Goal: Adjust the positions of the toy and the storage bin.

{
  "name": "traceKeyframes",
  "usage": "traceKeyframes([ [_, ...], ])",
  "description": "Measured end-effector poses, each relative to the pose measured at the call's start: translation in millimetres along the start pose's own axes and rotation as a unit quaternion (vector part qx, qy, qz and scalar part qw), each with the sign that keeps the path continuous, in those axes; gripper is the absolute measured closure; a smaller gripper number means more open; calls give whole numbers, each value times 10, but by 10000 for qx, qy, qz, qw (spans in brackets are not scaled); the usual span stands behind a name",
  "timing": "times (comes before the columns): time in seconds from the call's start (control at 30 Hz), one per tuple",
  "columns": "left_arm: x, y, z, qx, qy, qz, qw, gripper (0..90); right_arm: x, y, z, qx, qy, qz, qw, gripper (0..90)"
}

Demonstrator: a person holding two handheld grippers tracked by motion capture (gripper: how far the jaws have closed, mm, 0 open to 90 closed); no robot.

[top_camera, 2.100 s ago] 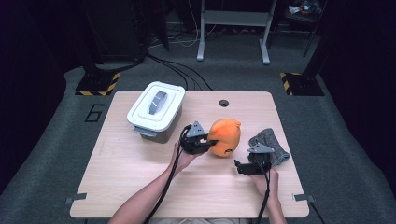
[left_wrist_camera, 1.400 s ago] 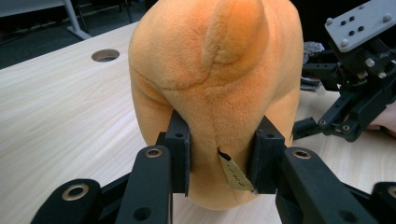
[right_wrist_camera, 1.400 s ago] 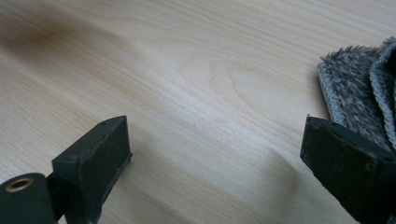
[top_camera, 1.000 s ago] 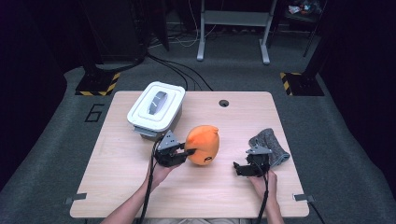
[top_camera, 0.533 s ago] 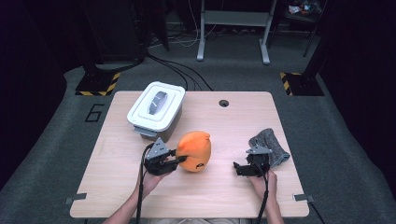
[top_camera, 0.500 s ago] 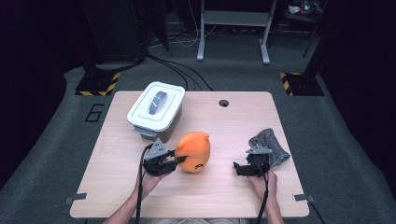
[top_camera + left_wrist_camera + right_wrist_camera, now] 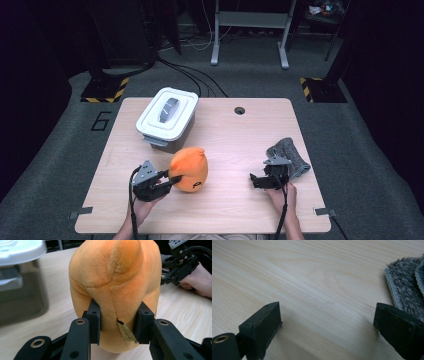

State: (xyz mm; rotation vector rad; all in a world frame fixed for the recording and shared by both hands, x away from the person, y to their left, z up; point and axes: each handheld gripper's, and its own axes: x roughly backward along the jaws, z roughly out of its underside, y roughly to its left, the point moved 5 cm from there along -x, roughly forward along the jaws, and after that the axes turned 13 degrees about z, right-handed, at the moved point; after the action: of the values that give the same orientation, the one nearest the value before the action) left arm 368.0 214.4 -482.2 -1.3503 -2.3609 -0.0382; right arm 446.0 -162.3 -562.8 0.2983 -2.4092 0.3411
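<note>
high view: on the counter (image 7: 225, 125) the white bin (image 7: 167, 116) sits just up-left of our orange plush (image 7: 189, 169), standing tall in front of it. left hand-held gripper (image 7: 167, 182) is clamped on the plush's base; right hand-held gripper (image 7: 256, 180) gapes empty by the grey cloth (image 7: 292, 155).

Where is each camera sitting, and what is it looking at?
High view: above the table's near side, looking forward and down on the pale wooden table; both forearms enter from below.
Left gripper view: on the left tongs, facing the fuzzy orange plush toy they squeeze.
Right gripper view: on the open right tongs, facing tabletop beside the grey fluffy cloth.
Shared: toy and cloth also appear from above.
</note>
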Motion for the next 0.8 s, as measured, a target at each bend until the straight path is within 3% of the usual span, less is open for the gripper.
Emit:
traceKeyframes([
  [0.43,480,124,232,440,-157,-508,9976,639,0,0,-1,1,-2,9,10000,69],
  [0.63,713,218,372,797,-243,-788,9934,635,0,0,-1,-1,-1,6,10000,69],
  [0.73,816,270,443,1053,-332,-917,9896,633,-1,0,0,-7,9,-4,10000,69],
  [0.8,874,319,493,1279,-418,-893,9869,631,-1,-2,0,-1,22,-20,10000,69],
])
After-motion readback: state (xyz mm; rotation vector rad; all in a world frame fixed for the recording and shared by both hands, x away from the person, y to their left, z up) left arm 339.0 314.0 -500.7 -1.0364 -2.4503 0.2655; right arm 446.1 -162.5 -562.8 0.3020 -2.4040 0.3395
